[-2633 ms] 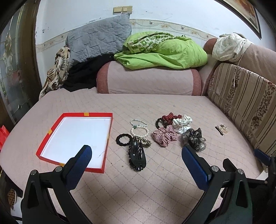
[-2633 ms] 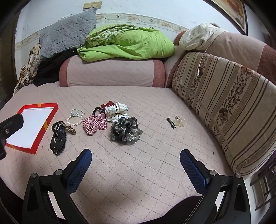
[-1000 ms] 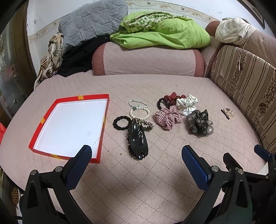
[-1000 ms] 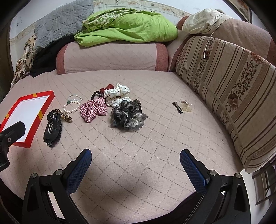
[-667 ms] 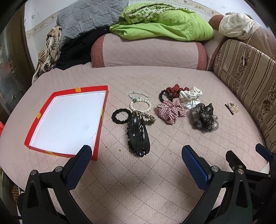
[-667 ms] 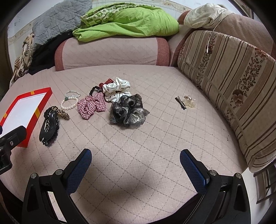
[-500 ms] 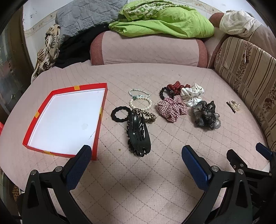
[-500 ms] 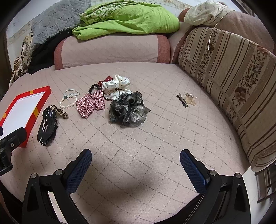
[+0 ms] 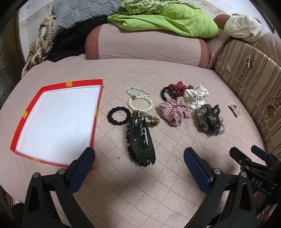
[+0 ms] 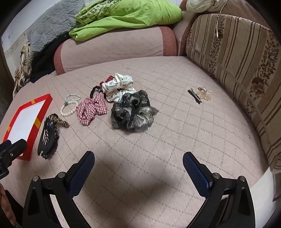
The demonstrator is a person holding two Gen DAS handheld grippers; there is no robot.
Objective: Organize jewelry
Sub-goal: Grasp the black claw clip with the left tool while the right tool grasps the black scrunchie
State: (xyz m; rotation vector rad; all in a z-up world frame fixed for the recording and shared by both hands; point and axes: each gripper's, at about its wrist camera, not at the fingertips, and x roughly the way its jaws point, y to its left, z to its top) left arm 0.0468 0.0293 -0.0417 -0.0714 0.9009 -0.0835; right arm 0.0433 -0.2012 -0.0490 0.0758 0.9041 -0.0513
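A red box with a white floor (image 9: 98,94) lies on the pink quilted sofa seat, left. Right of it lie a black hair ring (image 9: 119,116), two pearl bracelets (image 9: 140,103), a leopard band (image 9: 151,119) and a big black claw clip (image 9: 140,140). Further right lie a red checked scrunchie (image 9: 174,112), a red dotted one (image 9: 177,87), a white one (image 9: 196,96) and a grey-black one (image 9: 209,119). My left gripper (image 9: 138,161) is open, just short of the claw clip. My right gripper (image 10: 138,163) is open, short of the grey-black scrunchie (image 10: 133,112).
A small black hairpin and a clear clip (image 10: 200,94) lie near the striped back cushion (image 10: 237,57). A pink bolster (image 9: 145,45) with a green blanket (image 9: 166,19), a grey pillow (image 9: 79,10) and dark clothes stands at the back. The seat's front edge is close below the grippers.
Both grippers have moved forward and down toward the items, which now look larger and nearer. Both stay open and empty. Nothing on the seat has moved.
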